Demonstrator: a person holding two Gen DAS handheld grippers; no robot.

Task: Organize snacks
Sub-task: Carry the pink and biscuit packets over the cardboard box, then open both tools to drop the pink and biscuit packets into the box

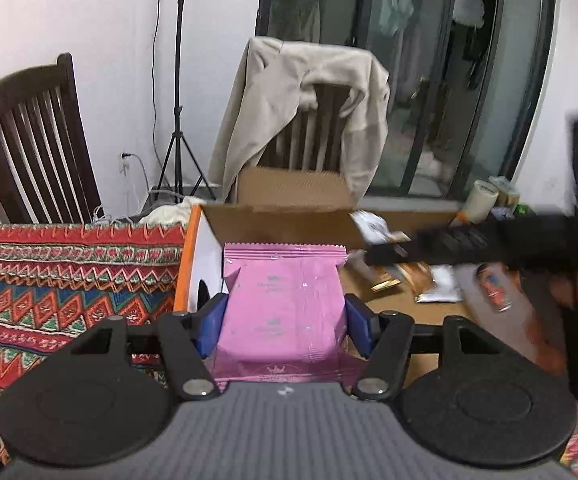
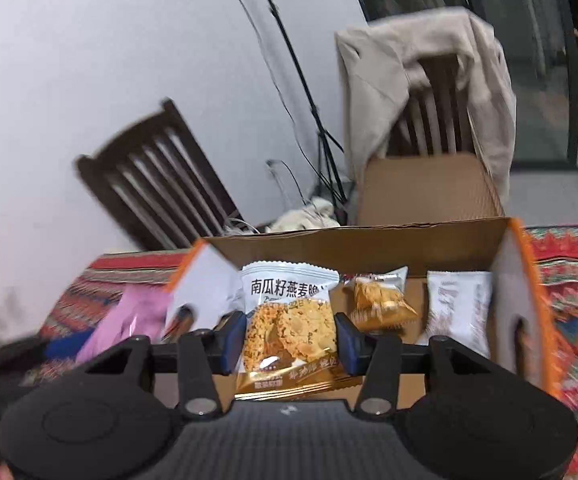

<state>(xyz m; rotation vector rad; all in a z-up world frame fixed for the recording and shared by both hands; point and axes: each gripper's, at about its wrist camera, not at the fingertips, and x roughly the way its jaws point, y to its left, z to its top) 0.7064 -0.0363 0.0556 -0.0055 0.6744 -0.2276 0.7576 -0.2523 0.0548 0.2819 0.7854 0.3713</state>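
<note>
Clamped in left gripper [image 1: 285, 322]: pink packet [image 1: 285, 308], at cardboard box's [image 1: 289, 226] left wall, six o'clock. Pinched in right gripper [image 2: 289, 338]: oat-crisp packet [image 2: 289, 320], over open box. Inside at two o'clock: small gold packet [image 2: 381, 304], white packet [image 2: 459, 312]. Underneath: patterned cloth [image 1: 69, 276] on desk.

Both handheld grippers look alike: the left gripper [image 1: 285, 320] and right gripper [image 2: 289, 340] each have a ribbed grey body, two round matte-black discs, black linkage arms pinned with silver screws, and blue pads lining the jaws.
</note>
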